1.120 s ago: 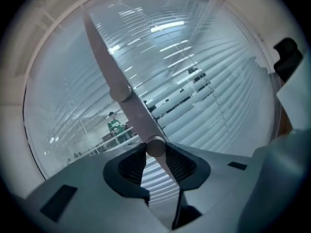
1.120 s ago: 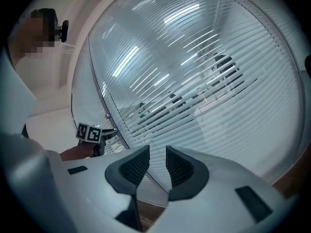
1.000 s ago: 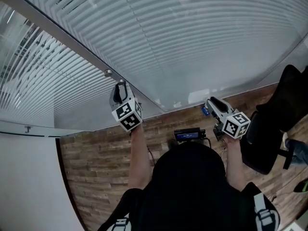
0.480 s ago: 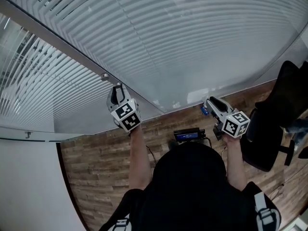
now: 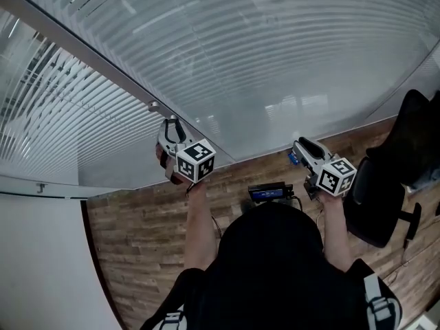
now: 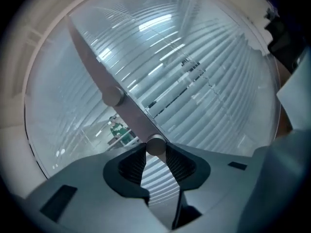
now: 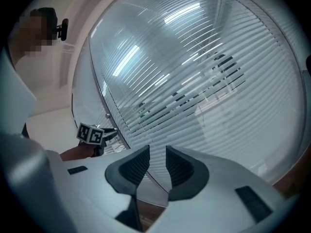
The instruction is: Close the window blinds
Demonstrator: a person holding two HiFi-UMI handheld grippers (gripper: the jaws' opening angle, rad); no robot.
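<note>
The left tongs clamp the tilt knob while the right tongs hang slightly parted and empty; next, probably twisting until the slats shut.

The glass pane closes the way to the blinds. A knob fills the jaws of the left gripper. A black chair stands near the right gripper; between both grippers the room is free.

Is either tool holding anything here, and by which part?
The left tool clamps the lower round knob on the frame strip, pads on the knob's sides. The right tool holds nothing, jaws apart.
</note>
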